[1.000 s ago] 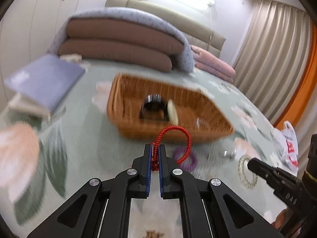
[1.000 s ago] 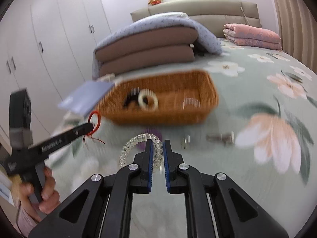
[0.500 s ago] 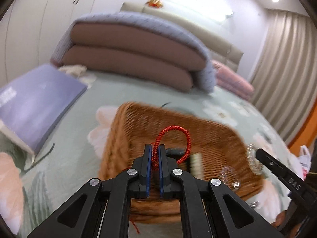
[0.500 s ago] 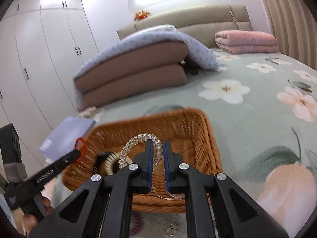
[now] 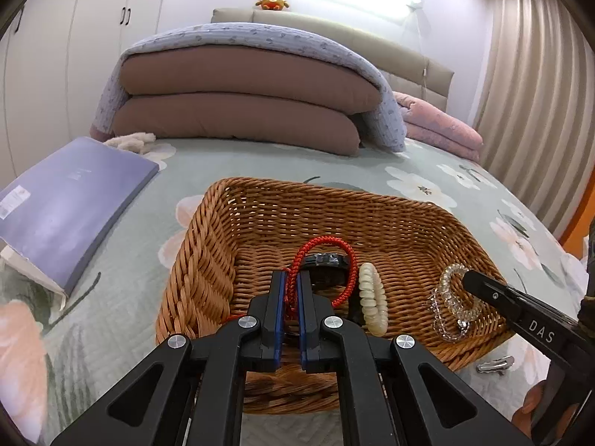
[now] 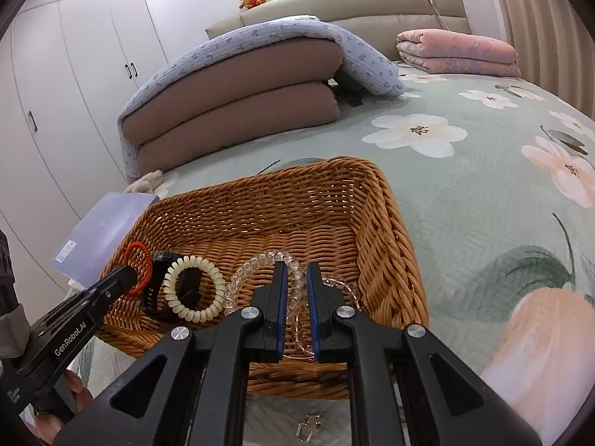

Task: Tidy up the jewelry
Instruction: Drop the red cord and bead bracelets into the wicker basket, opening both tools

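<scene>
The left hand-held gripper (image 5: 291, 290) sits low in the middle of its view. Its jaws are almost shut and they pinch the red cord bracelet (image 5: 322, 256). The red loop stands up over the inside of the woven basket (image 5: 208, 256).

The right hand-held gripper (image 6: 296, 290) is also low in the middle of its own view. Its jaws are a little apart, and they squeeze the clear coil bracelet (image 6: 260, 262) between them. That bracelet hangs over the right part of the basket.

Inside the basket lie a cream coil band (image 6: 193, 286) and a black watch (image 6: 163, 260), touching each other. A thin pink bead chain (image 6: 340, 286) lies just right of the clear coil.

The basket sits on the bed (image 6: 483, 193) with big flowers on its cover. A purple book (image 5: 70, 200) lies on the bed at the left of the left view. A small silver clip (image 5: 496, 365) lies on the bed just outside the basket, at the lower right.

Half a second ago both hand-held grippers were higher and farther back. Now they are down over the basket, and the picture is sharp, not blurry.
</scene>
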A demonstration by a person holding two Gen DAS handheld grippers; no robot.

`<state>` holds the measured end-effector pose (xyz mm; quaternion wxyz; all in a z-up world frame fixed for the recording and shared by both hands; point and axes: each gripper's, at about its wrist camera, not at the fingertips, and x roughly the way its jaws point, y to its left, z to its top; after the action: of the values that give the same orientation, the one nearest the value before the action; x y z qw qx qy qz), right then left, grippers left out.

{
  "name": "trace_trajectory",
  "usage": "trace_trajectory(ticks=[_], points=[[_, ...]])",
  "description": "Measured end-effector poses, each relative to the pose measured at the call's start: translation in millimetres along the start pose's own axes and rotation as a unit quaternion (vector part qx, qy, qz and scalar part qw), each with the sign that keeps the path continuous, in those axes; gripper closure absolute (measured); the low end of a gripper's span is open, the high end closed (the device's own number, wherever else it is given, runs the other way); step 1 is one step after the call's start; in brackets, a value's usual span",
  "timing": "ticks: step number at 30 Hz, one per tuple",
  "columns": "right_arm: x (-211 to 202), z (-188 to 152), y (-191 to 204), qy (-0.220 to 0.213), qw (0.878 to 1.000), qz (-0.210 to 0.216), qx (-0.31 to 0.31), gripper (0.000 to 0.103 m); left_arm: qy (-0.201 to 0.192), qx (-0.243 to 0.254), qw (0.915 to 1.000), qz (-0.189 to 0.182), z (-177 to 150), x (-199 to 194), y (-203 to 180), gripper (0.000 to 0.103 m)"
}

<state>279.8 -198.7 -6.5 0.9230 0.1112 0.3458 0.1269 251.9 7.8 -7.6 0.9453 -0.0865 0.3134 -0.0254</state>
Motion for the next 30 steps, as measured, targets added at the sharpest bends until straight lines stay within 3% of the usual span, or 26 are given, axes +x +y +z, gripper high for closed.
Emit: trace_trajectory(ticks=[4,6,7,8,10,23,27,30], points=[[1,-1,6,0.002,1.0,0.0,-0.015,0.09,-0.001,-0.014,0.9998,-0.011,1,-3,6,0.095],[-2,-1,7,-0.004,1.0,0.003,-0.018,0.081,-0.006,-0.023,0.9994,-0.024,2,-7,10,0.088],[-5,-1,7,-0.008,1.0,0.005,-0.017,0.068,-0.009,-0.026,0.9993,-0.026,1,-9,11,0.072],[-7,-1,7,-0.013,1.0,0.007,-0.016,0.061,-0.016,-0.03,0.9991,-0.027,1,-12,12,0.047],[-13,0,5,-0.027,1.0,0.008,-0.012,0.061,-0.033,-0.04,0.9984,-0.023,0,-19,15,0.033],[-33,2,1,-0.059,0.998,0.015,-0.003,0.061,-0.057,-0.047,0.9968,-0.03,-2,-36,18,0.033],[-68,-4,-5,-0.099,0.995,0.006,0.014,0.061,-0.065,-0.053,0.9961,-0.028,-13,-59,15,0.033],[-94,-14,-12,-0.102,0.995,0.006,0.021,0.061,-0.048,-0.031,0.9973,-0.045,-26,-75,7,0.033]])
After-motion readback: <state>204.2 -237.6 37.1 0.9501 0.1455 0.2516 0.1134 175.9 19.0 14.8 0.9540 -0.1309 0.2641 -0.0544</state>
